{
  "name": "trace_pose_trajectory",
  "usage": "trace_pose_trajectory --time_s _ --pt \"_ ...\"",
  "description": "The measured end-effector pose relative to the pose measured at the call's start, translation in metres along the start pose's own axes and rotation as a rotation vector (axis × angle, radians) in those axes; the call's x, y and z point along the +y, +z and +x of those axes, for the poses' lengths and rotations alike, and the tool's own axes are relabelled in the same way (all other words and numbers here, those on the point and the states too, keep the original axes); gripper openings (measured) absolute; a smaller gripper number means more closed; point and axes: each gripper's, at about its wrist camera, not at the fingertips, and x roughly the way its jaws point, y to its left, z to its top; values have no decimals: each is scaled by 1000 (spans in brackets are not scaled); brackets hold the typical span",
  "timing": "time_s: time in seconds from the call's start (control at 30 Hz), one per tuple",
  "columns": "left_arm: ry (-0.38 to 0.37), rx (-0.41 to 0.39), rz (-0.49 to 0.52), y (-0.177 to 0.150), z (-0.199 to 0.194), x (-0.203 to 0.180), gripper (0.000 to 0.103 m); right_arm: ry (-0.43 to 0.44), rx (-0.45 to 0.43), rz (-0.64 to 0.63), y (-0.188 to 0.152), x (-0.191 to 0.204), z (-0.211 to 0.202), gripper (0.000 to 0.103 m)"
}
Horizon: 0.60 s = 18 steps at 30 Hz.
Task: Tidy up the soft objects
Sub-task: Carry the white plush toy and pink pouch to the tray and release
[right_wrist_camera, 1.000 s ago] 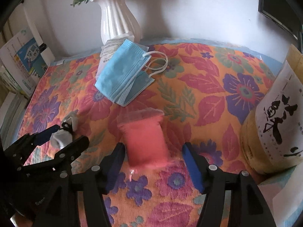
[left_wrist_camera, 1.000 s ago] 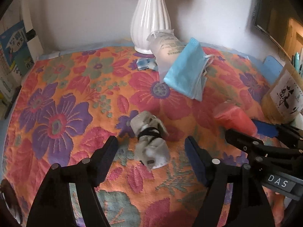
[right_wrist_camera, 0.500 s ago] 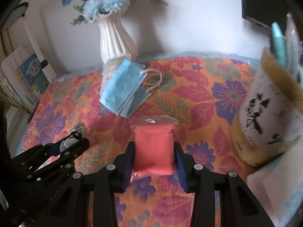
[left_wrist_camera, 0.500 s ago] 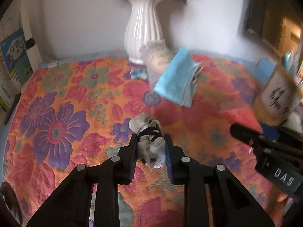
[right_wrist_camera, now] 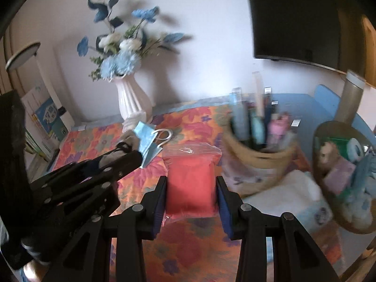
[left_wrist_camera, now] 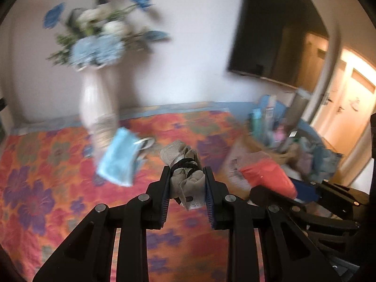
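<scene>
Left gripper point(left_wrist_camera: 186, 183) clamped on a grey rolled cloth bundle tied with a black band point(left_wrist_camera: 185, 176), pinched between both blue-padded fingers, held up off the floral orange-red tablecloth point(left_wrist_camera: 42, 188). Right gripper point(right_wrist_camera: 191, 195) clamped on a red soft pack in a clear zip bag point(right_wrist_camera: 190, 183), fingers pressing both its sides, bag's sealed top sticking out forward. In the left view the right gripper with its red pack sits just beside, to the right. Light blue pleated face mask point(right_wrist_camera: 146, 141) lies on the cloth near the base of a white ribbed vase with blue and white flowers point(right_wrist_camera: 131, 98), partly leaning on something pale next to the vase; too blurred to tell what. Woven tan basket of upright bottles and tubes point(right_wrist_camera: 258, 145) stands right of the pack. Round bowl-like container of mixed soft items point(right_wrist_camera: 345, 176) at far right. Left view heavily motion-blurred.
</scene>
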Motion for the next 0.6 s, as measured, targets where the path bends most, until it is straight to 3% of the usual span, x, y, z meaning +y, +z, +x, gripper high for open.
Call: trace_pose_trajectory --time_s 0.3,0.6 --pt "-172 -16 110 15 9 -79 23 -88 -53 70 -1 -68 -45 39" --pt "-262 -9 212 18 20 -141 23 -176 -70 175 -8 -136 -67 39"
